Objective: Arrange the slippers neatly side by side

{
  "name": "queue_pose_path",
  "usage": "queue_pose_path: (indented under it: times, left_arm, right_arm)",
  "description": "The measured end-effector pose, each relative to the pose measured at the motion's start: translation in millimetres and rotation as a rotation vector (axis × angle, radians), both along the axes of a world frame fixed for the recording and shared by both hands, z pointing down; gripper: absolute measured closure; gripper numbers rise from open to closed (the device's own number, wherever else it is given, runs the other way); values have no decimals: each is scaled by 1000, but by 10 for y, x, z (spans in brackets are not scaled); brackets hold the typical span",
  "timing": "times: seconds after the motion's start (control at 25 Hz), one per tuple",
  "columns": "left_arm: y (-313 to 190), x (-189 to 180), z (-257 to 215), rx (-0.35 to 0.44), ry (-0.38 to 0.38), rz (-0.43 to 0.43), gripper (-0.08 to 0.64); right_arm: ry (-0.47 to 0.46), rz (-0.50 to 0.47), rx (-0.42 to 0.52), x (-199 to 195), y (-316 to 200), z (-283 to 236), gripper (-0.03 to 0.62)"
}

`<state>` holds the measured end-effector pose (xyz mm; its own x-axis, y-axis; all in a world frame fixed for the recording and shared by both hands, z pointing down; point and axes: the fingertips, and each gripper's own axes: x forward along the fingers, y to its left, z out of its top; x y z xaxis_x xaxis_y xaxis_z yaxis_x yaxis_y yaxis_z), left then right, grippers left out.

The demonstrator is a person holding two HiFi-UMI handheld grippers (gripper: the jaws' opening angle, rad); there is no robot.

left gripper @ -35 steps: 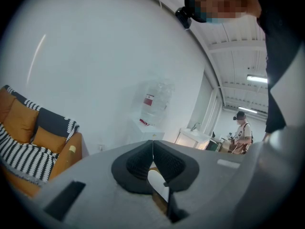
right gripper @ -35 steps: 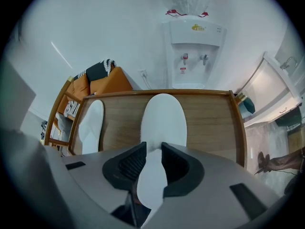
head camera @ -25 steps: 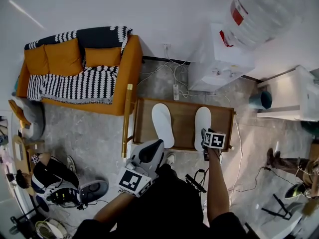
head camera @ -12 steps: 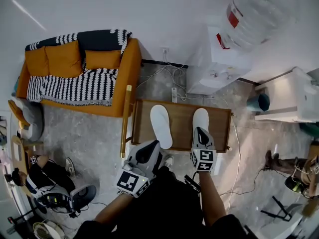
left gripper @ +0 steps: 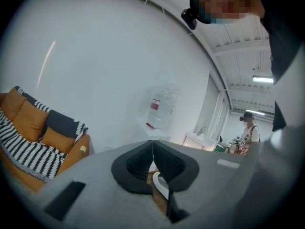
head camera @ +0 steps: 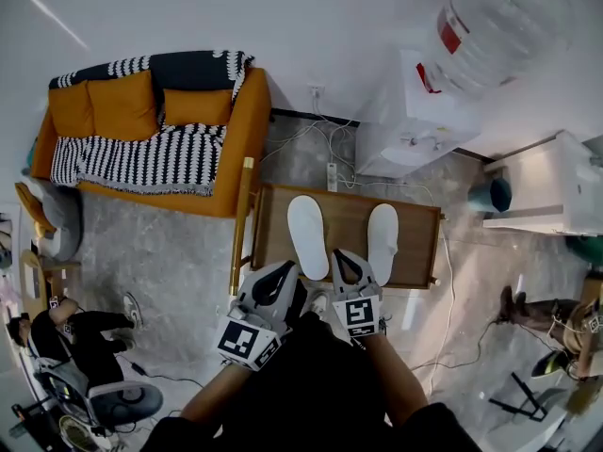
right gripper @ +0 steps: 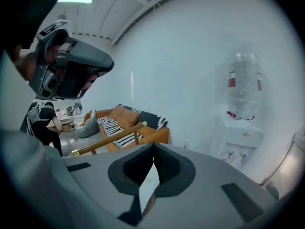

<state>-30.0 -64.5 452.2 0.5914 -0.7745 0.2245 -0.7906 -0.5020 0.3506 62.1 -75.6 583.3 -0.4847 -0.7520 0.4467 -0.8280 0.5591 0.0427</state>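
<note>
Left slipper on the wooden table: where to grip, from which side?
Pinch the near end of the left slipper, coming from the table's near edge. It lies flat, long axis pointing away, so that end is closest and clear of the right slipper. The left gripper, shut now, probably suits.

Landmark = brown wood low table (head camera: pixel 344 217). On it: left slipper (head camera: pixel 307 237) and right slipper (head camera: pixel 382 241), both plain white. Along its left edge: wood pole (head camera: pixel 239 224), brass-gold ends. Left of it: orange sofa (head camera: pixel 247 130), orange cushions (head camera: pixel 118 106), throw (head camera: pixel 141 158) in black-and-white stripes with a black panel. Behind it: white power strip (head camera: pixel 332 174), white water dispenser (head camera: pixel 405 111), clear bottle (head camera: pixel 490 17) with a red label. Right of it: teal bin (head camera: pixel 493 191). Floor (head camera: pixel 179 243) around it: mottled grey. At its near edge: left gripper (head camera: pixel 292 269) and right gripper (head camera: pixel 344 260), grey shells, black pads, black-and-white square-marker cubes.
</note>
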Motion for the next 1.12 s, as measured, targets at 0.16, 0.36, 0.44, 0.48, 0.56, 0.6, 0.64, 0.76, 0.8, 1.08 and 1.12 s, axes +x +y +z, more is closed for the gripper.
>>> queue_pose_path:
  times: [0.16,0.36,0.44,0.48,0.56,0.6,0.64,0.76,0.8,1.08,1.12]
  left_arm:
    - [-33,-97,32,-5,-2,-19,543]
    - [-107,-192,87,-18,-3,-36,543]
    - [-137,-226,107,-24,-2,-41,543]
    - [-151,-241,118,-27,-2,-43,543]
    - [-179,-265,139,-31,-2,-47,543]
    - [-192,-274,150,-33,-2,-49,543]
    - [-202,-281,163,-35,-1,-50,543]
    - [-225,-299,205,-44,1,-54,543]
    - [-232,-303,220,-47,2,-55,543]
    - [-290,-329,301,-75,9,-57,543]
    - [-299,-337,309,-78,9,-58,543]
  right_arm:
    - [21,-18,-51,-151,-70,137,578]
    - [37,-19,-170,-293,-201,428,575]
    - [44,-23,-247,-348,-227,619,520]
    - [49,-26,-290,-374,-235,727,479]
    - [63,-26,-371,-411,-249,953,458]
    - [74,-22,-406,-417,-255,1065,454]
    - [88,-16,-437,-416,-260,1171,454]
    - [109,8,-510,-403,-279,1424,445]
    - [112,15,-523,-400,-295,1489,442]
    - [155,39,-610,-402,-325,1831,411]
    - [158,41,-612,-403,-340,1873,411]
